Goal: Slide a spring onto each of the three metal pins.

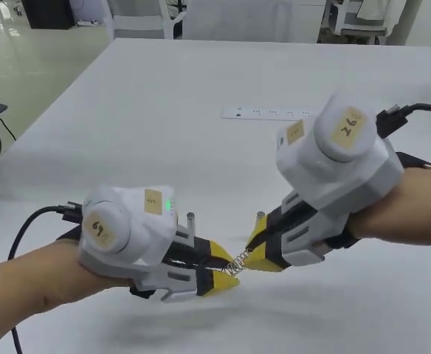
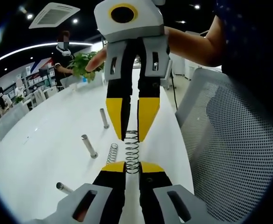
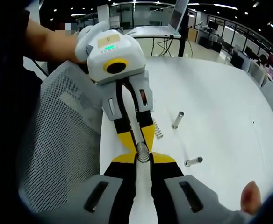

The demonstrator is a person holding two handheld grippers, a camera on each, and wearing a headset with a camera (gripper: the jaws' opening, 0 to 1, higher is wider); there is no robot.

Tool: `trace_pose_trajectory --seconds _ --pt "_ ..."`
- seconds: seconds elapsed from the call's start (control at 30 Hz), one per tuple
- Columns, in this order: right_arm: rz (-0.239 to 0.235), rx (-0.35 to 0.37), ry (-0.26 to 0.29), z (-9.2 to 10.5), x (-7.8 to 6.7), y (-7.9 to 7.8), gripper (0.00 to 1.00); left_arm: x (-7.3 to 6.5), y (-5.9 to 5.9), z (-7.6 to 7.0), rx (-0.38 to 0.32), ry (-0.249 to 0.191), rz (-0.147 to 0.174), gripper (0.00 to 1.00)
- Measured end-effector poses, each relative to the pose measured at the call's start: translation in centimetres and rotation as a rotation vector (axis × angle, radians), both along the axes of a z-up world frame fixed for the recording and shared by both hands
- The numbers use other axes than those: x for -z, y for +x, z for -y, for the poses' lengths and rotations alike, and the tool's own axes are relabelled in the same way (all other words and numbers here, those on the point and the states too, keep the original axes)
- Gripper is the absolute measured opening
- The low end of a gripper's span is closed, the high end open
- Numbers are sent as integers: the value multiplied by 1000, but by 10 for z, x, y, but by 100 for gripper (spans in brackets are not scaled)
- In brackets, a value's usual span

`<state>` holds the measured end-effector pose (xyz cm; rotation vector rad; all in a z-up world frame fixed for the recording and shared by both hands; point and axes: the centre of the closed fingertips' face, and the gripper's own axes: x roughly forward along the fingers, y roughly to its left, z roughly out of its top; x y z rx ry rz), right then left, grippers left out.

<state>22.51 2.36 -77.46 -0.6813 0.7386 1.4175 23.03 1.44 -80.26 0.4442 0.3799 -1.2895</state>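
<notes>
Left tool and right tool meet tip-to-tip, each clamped on one end of the held spring, three metal pins standing on the surface near it, loose spring lying between.

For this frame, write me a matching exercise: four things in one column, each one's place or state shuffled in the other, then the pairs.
1. clamped spring
2. loose spring
3. metal pins
4. power strip

A. far side of the table
B. bare, nothing slid on
C. lying flat beside a pin
D. spans from left gripper to right gripper

Pairs: 1-D, 2-C, 3-B, 4-A
</notes>
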Motion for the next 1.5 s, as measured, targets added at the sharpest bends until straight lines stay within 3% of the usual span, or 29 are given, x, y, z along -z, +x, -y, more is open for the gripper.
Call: trace_pose_trajectory --seconds 0.73,1.07,1.33,1.5 --pt "-31 6 31 -7 4 -2 9 -18 0 8 5 -57 11 2" --pt "-21 0 20 -6 5 -3 9 -16 -1 10 -4 -61 1 3" --pt "-8 11 11 -2 3 2 9 -10 -1 5 -27 -55 -36 14" --pt "-7 22 2 2 5 4 9 -8 -2 0 -61 -65 -97 25"
